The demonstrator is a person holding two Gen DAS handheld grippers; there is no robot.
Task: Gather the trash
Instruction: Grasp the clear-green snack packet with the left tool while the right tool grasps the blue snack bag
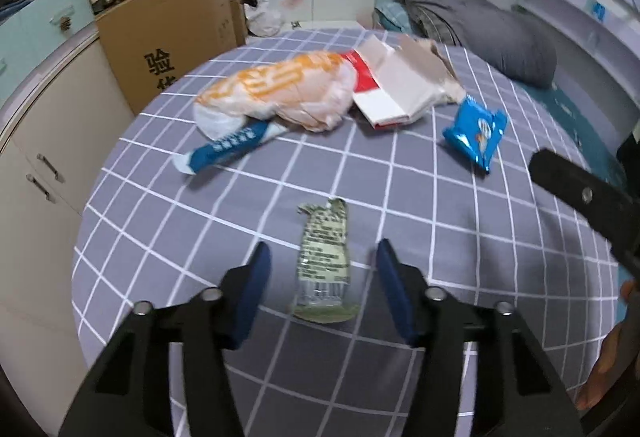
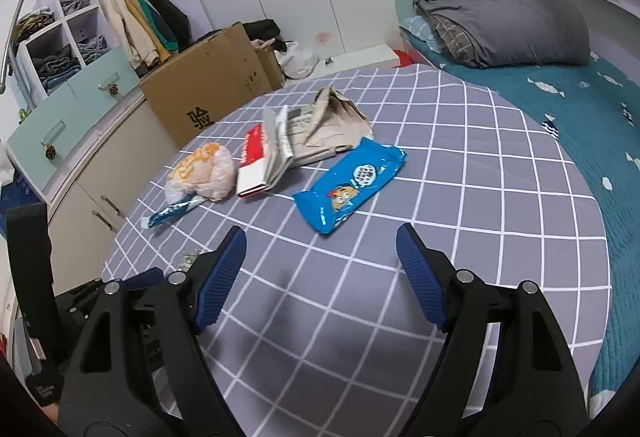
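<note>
Grey checked bedding (image 1: 400, 197) covered the bed, with a cardboard box (image 1: 168, 33) and pale cupboards alongside. Litter lay scattered on it: a small green wrapper (image 1: 323, 257) flat and nearest, a blue snack packet (image 2: 350, 185) further out, an orange-and-white plastic bag (image 1: 280, 93) bunched beside an opened red-and-white carton (image 1: 384, 93), and a blue-and-white wrapper (image 1: 228, 149) poking from under the bag. The left hand-held gripper (image 1: 323, 277) straddled the green wrapper, its blue pads clear of both edges, so nothing was gripped. The right hand-held gripper (image 2: 320, 277) stood wide apart over bare bedding, short of the blue packet. Both wrappers looked feather-light, thin and slippery; pinching across the narrow width would probably hold best, though the soft bedding might give underneath. Motion blur left the green wrapper's print unreadable.
</note>
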